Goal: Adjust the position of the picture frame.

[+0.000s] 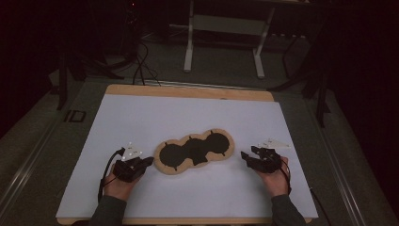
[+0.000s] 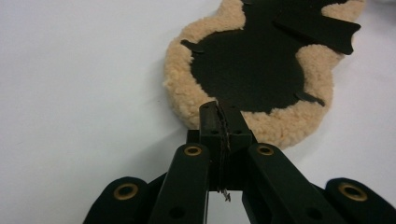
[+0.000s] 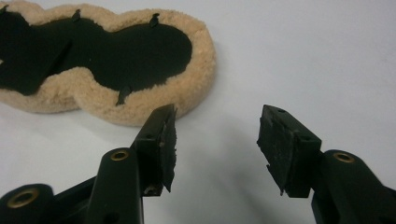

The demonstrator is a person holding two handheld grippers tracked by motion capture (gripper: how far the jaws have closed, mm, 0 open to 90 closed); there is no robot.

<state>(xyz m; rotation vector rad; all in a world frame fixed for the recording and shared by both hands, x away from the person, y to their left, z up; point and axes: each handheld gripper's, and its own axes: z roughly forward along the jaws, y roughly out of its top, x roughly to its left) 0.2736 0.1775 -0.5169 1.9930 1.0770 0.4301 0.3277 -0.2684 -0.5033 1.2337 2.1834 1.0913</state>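
Fleece on the table: a tan, woolly pad (image 1: pixel 195 151) with three rounded lobes lies flat in the middle of the white tabletop (image 1: pixel 141 117), long axis running left to right and slightly uphill toward the right in the high view. Black backing covers its upper face, with a fluffy tan rim showing all the way round and small black tabs poking out over that rim.

Left gripper (image 1: pixel 147 162) sits at the pad's left end, jaws pressed together. In the left gripper view the two black pads (image 2: pixel 219 122) meet with no gap, and their tips lie right at the fleecy edge of the nearest lobe (image 2: pixel 261 126); whether any wool is pinched between them, I cannot tell. The person's left hand (image 1: pixel 118 184) wraps the gripper body from below, cable looping off to the side.

Over on the other side, the right gripper (image 1: pixel 246 156) rests near the pad's right end, just apart from it. Its jaws stand spread wide with bare white tabletop between them, nothing held. In the right gripper view the pad's right lobe (image 3: pixel 154 51) lies just beyond the left jaw tip, not touching. The right hand (image 1: pixel 276 181) holds that gripper low over the table, a grey plate (image 1: pixel 275 142) on top.
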